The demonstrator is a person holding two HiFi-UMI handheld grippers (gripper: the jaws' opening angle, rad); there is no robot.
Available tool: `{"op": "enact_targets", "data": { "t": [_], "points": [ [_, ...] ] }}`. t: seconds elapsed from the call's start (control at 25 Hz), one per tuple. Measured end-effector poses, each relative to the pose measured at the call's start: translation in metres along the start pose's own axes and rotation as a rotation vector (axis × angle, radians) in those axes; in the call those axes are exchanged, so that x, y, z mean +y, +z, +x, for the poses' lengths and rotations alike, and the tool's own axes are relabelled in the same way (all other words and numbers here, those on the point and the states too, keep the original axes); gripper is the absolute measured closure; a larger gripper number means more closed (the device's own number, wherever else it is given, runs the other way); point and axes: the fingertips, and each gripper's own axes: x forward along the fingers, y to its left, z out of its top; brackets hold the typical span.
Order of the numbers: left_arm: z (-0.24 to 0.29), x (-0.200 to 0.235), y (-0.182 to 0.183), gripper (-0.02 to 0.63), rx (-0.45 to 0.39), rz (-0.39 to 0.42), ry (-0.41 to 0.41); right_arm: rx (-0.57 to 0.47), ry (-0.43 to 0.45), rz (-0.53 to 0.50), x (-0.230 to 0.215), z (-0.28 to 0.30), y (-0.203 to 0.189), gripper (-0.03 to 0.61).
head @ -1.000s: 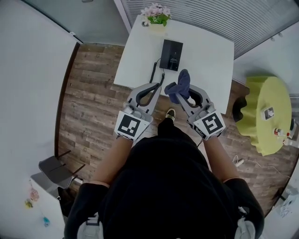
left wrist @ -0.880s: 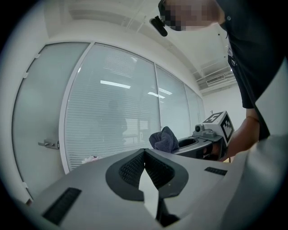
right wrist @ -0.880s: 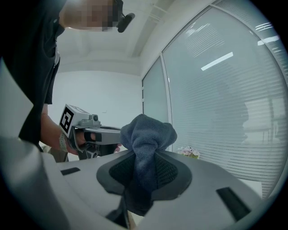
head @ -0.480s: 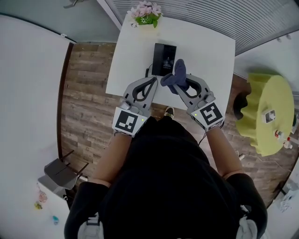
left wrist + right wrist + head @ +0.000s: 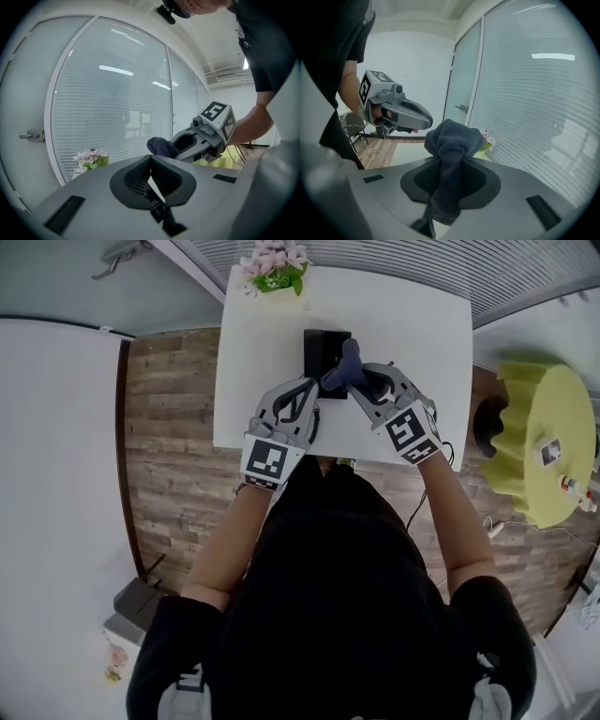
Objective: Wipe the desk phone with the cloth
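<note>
Your right claw was clenched on the cloth, which bunched out past its tips over the near end of the phone; you couldn't tell if cloth and phone touched. Your left claw was pinched closed on nothing, just beside the right one, with the phone just ahead of its tips. Done so far: cloth in grip and at the phone; the wipe itself looked barely begun, nearly all left.
</note>
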Motion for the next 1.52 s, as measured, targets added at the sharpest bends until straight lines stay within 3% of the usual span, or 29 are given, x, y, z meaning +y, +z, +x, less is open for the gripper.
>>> {"op": "enact_targets", "data": {
  "t": [0.48, 0.8, 1.08, 1.52],
  "points": [
    [0.066, 0.046, -0.046, 0.606, 0.055, -0.055, -0.034, 0.27, 0.025, -0.249, -0.032, 0.09, -0.066, 0.474],
    [0.082, 0.064, -0.063, 0.606, 0.085, -0.078, -0.019, 0.361, 0.06, -0.415, -0.044, 0.126, -0.084, 0.474],
    [0.081, 0.068, -0.075, 0.606, 0.104, -0.101, -0.025, 0.417, 0.041, -0.465, -0.056, 0.148, -0.104, 0.474],
    [0.079, 0.067, -0.086, 0.606, 0.111, -0.119, -0.013, 0.429, 0.075, -0.469, -0.035, 0.145, -0.114, 0.474]
  ]
}}
